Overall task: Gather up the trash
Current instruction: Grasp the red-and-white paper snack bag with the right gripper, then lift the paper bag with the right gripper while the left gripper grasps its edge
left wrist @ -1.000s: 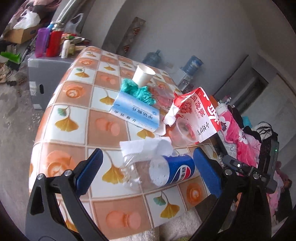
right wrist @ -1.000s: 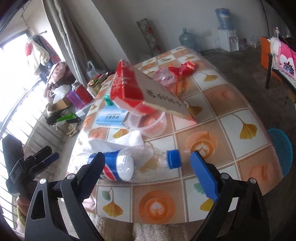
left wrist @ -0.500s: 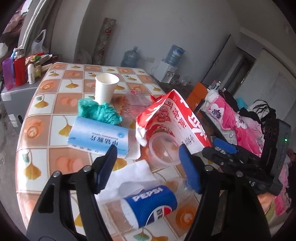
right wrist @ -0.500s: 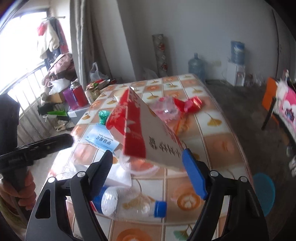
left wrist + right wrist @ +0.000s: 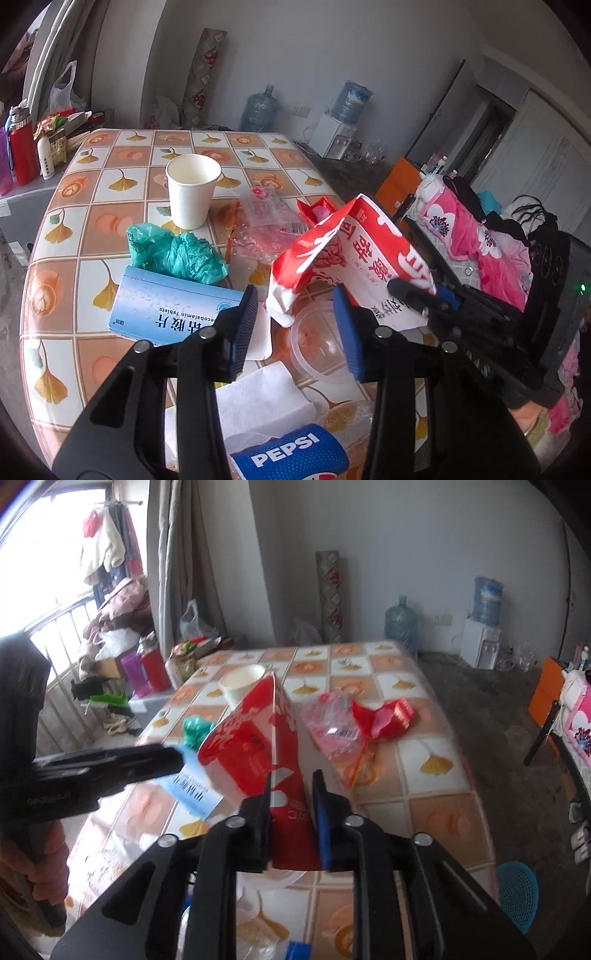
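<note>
A red and white snack bag (image 5: 354, 254) (image 5: 258, 753) stands tilted over a clear plastic cup (image 5: 317, 343) on the tiled table (image 5: 92, 177). My right gripper (image 5: 290, 812) has its jaws around the bag's lower corner, nearly closed on it; it also shows in the left wrist view (image 5: 424, 299). My left gripper (image 5: 295, 328) is open, its jaws either side of the bag's torn edge and the clear cup. A Pepsi bottle (image 5: 295, 458) and white tissue (image 5: 258, 402) lie below it.
A blue medicine box (image 5: 173, 314), green plastic bag (image 5: 173, 254), white paper cup (image 5: 192, 188), pink clear wrapper (image 5: 262, 218) and red wrapper (image 5: 384, 716) lie on the table. A blue basket (image 5: 517, 893) stands on the floor at right.
Both grippers moved forward over the table toward the red bag. The right jaws narrowed around the bag's corner. The left jaws narrowed too and the Pepsi bottle dropped low in its view.
</note>
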{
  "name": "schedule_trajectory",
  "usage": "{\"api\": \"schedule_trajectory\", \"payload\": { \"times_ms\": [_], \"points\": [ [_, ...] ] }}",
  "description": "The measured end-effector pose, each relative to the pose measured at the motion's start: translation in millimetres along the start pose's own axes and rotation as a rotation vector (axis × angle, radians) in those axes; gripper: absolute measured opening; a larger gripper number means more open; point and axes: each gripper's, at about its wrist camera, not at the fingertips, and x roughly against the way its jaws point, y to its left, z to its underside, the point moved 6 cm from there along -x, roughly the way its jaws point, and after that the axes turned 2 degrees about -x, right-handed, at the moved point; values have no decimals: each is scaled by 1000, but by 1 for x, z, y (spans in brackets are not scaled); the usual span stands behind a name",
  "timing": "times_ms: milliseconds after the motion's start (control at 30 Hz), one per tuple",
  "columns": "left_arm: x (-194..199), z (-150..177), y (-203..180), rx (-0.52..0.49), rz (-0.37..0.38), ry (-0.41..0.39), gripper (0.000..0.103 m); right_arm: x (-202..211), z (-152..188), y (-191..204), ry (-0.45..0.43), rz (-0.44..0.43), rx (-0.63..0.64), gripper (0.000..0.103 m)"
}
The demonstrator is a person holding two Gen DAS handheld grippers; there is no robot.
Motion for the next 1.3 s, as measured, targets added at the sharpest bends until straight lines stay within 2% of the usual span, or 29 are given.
{"api": "schedule_trajectory", "payload": {
  "times_ms": [167, 400, 633, 800, 933, 1000, 1133, 1200, 1300],
  "points": [
    [16, -1, -6, -4, 25, -40, 39, 21, -24, -23, -106, 22, -41, 8],
    [39, -3, -16, -7, 44, -93, 37, 64, -48, -58, -225, 31, -120, 7],
    [56, 1, -36, -21, 87, -109, 32, 127, -43, -75, -254, -29, -136, 7],
    [59, 15, -59, -46, 137, -92, 31, 182, -15, -79, -181, -63, -68, 7],
    [51, 35, -78, -44, 184, -50, 30, 210, 16, -81, -75, -38, 15, 7],
    [44, 47, -87, -42, 210, -22, 28, 213, 31, -80, -10, 1, 84, 7],
    [27, 69, -97, -14, 242, 33, 24, 188, 62, -70, 119, 22, 205, 7],
    [20, 78, -99, 10, 248, 57, 21, 163, 79, -58, 149, 69, 302, 7],
    [14, 90, -99, 19, 229, 75, 19, 128, 101, -40, 173, 46, 334, 7]
  ]
}}
